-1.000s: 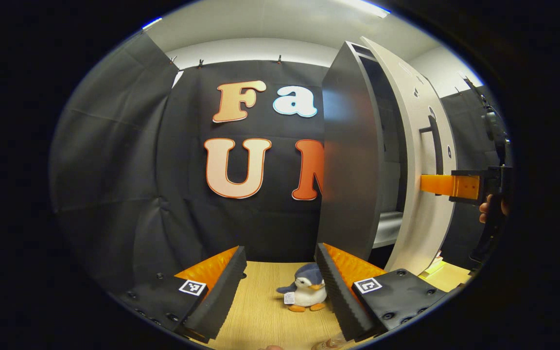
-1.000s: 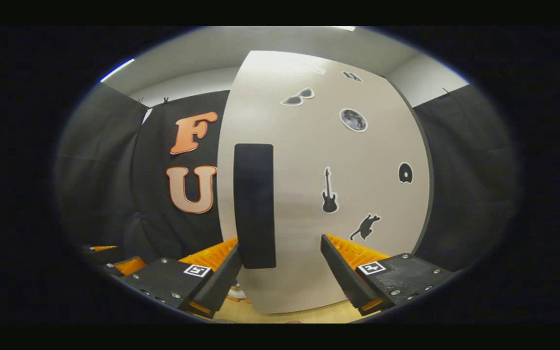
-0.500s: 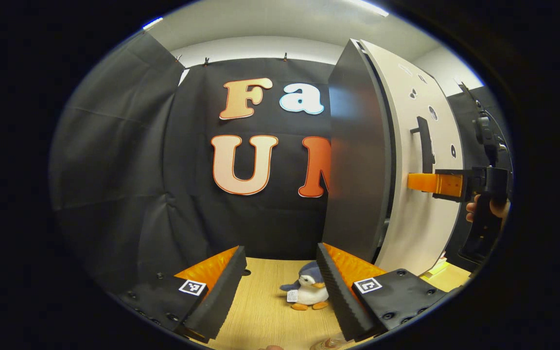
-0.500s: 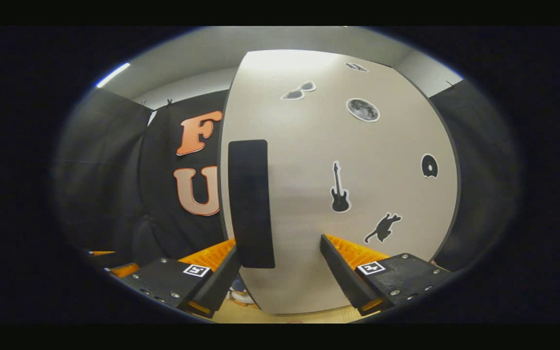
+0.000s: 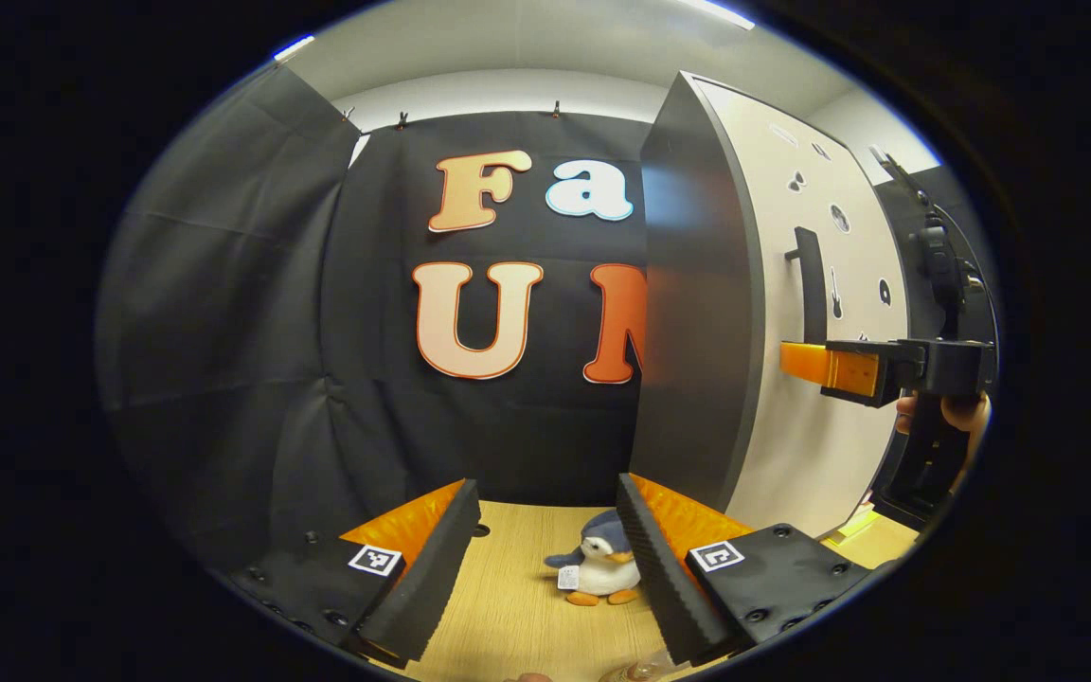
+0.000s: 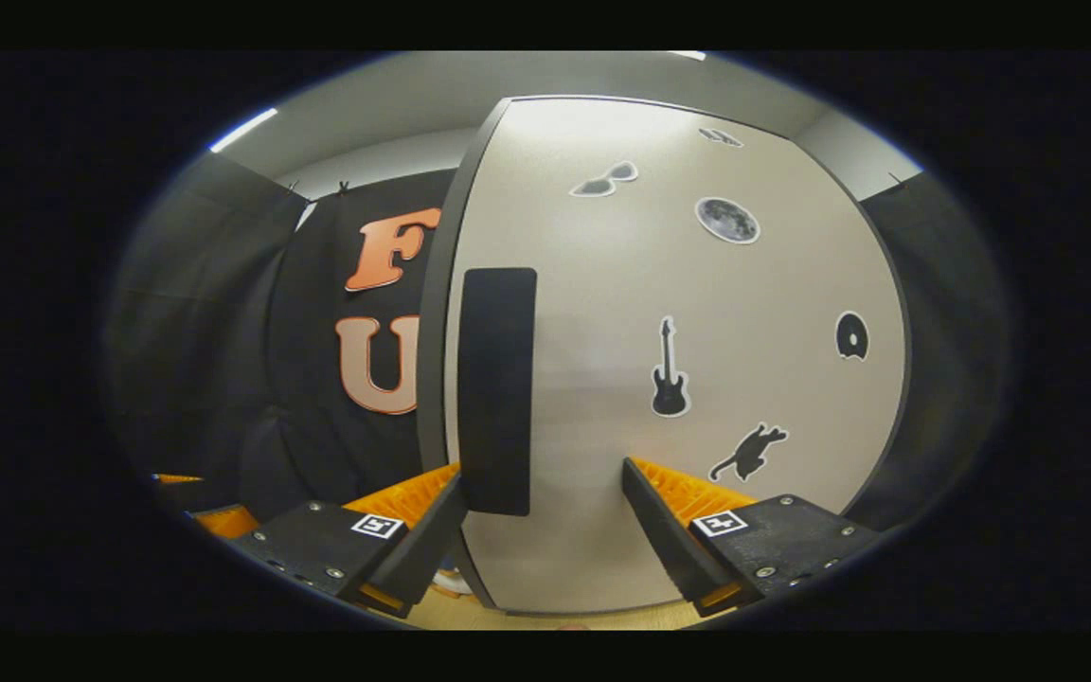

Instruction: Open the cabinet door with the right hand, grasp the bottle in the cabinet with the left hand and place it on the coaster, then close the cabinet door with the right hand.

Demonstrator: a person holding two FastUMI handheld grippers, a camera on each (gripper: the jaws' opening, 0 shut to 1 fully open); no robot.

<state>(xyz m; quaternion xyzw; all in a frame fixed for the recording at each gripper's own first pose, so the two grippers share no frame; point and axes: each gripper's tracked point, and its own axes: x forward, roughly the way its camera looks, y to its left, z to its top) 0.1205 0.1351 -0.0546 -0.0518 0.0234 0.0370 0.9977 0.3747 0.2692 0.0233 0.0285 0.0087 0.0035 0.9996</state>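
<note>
In the left gripper view, my left gripper (image 5: 545, 530) hangs above the wooden table (image 5: 508, 606) with its fingers spread well apart and nothing between them. Past the gap, on the table, sits a small plush penguin (image 5: 598, 568), just beside my right-hand finger as seen here. At the very bottom edge a sliver of something clear peeks in, too little for me to say whether it is the bottle. To the right stands the cabinet (image 5: 697, 313), its dark side panel facing me, and the pale cabinet door (image 5: 820, 284) lies flush with the cabinet's front edge, so it looks shut. A dark vertical handle (image 5: 809, 284) stands out from the door. My right gripper (image 5: 806, 360) reaches in from the right, held by my hand (image 5: 957, 412), its fingertips right at the door face just below the handle; whether they touch it I cannot tell. In the right gripper view, my right gripper (image 6: 541, 511) faces the door (image 6: 697, 379) squarely, fingers spread apart and holding nothing. The handle (image 6: 496, 388) rises just above my left-hand finger, close to the door's left edge. Small dark stickers dot the door: a guitar (image 6: 670, 369), a cat (image 6: 749, 451), a moon (image 6: 727, 220) and sunglasses (image 6: 607, 178).
</note>
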